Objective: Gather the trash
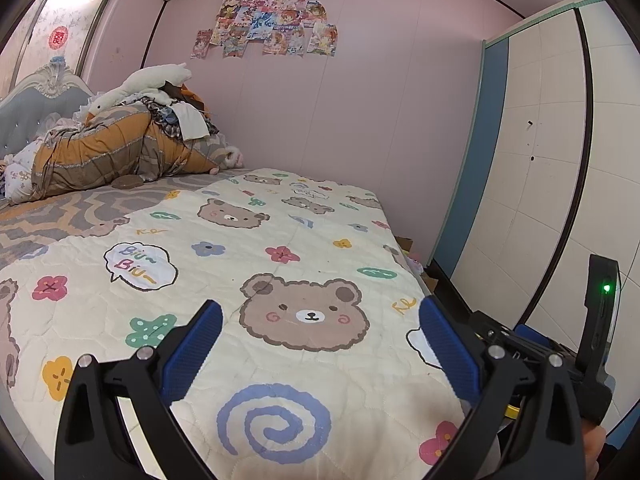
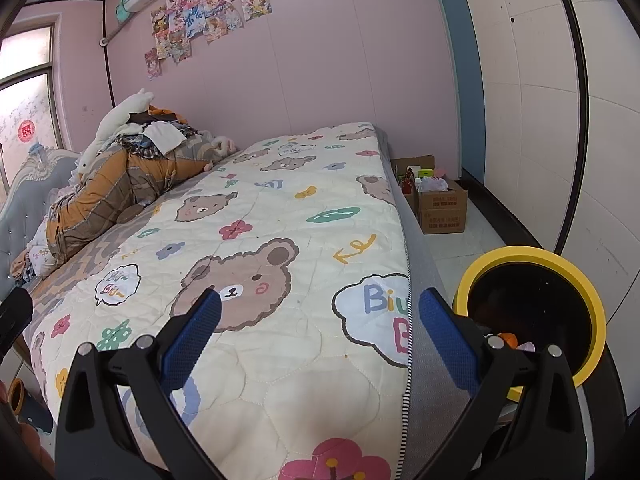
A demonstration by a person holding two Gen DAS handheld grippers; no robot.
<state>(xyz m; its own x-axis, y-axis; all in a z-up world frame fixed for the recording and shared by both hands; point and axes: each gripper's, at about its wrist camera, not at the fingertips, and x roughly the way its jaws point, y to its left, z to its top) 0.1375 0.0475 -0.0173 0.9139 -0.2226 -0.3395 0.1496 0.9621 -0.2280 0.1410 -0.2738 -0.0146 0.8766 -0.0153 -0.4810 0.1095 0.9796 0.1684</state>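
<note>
A black trash bin with a yellow rim (image 2: 580, 280) stands on the floor beside the bed, at the right of the right wrist view. Orange and pink scraps (image 2: 516, 342) lie inside it. My right gripper (image 2: 320, 308) is open and empty, held over the bed's right edge, just left of the bin. My left gripper (image 1: 320, 316) is open and empty above the bear-print quilt (image 1: 248, 264). The right gripper's body (image 1: 600, 320) shows at the right of the left wrist view. I see no loose trash on the quilt.
A pile of bedding, clothes and a white plush goose (image 1: 132, 132) lies at the head of the bed. Cardboard boxes with items (image 2: 436, 196) stand on the floor by the pink wall. A white wardrobe (image 2: 540, 100) lines the right side.
</note>
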